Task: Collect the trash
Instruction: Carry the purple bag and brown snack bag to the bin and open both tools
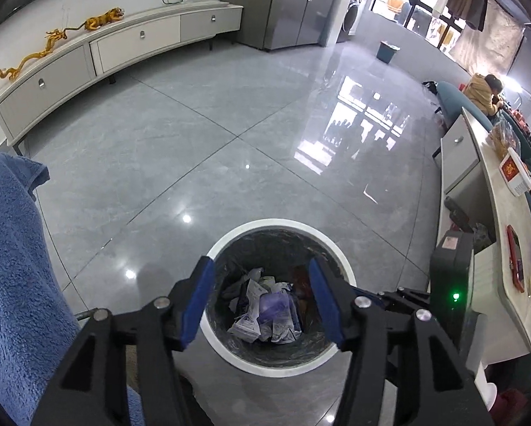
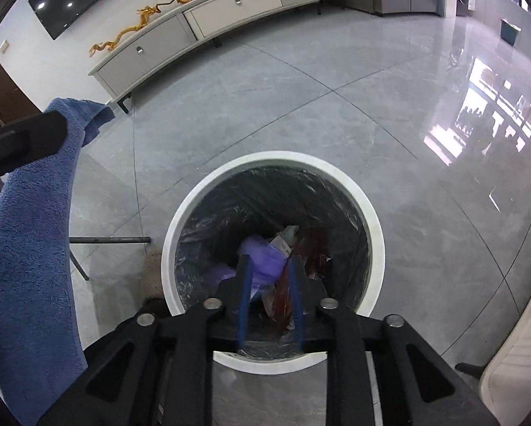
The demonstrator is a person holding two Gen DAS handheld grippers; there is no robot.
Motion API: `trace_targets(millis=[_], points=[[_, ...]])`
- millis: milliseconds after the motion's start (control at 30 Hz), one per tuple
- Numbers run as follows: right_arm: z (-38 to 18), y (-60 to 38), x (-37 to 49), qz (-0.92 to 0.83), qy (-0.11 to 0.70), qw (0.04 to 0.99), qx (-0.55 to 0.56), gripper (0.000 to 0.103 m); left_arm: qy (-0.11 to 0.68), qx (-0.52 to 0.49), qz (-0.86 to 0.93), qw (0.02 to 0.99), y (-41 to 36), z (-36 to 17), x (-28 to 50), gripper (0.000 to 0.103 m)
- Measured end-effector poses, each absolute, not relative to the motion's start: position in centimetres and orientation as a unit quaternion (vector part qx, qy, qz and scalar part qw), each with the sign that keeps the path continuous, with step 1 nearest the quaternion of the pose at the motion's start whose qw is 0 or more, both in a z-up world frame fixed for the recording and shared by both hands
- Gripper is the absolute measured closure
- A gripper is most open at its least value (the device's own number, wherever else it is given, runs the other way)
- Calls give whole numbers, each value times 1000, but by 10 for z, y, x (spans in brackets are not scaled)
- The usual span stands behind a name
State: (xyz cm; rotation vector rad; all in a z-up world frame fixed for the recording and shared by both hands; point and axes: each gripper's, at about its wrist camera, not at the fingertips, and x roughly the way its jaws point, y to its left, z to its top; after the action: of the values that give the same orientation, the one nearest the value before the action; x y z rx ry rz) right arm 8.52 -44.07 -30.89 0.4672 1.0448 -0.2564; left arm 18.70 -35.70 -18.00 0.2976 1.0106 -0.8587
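The white-rimmed trash bin (image 1: 277,296) sat lower center in both views, lined in black and holding crumpled wrappers (image 1: 265,319). The left gripper (image 1: 261,301) hung above it, fingers spread wide. The right gripper (image 2: 268,301) pinched a reddish-brown wrapper (image 2: 283,301) over the bin's mouth.

White-rimmed round bin (image 1: 230,238), black liner, upright on floor; crumpled wrappers (image 1: 265,316) piled at bottom.

crumpled wrappers (image 1: 265,314) inside bin (image 1: 230,236)
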Motion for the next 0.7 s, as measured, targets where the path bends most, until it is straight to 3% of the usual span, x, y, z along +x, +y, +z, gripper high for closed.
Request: trace_targets(millis=[333,700], points=[[-269,-431,66,-126,459,856,199,74,378,108,-388,833,-295,-111,156,49],[-145,-362,46,-69,363,921,122,74,316,131,-323,882,-171,-46,110,49]])
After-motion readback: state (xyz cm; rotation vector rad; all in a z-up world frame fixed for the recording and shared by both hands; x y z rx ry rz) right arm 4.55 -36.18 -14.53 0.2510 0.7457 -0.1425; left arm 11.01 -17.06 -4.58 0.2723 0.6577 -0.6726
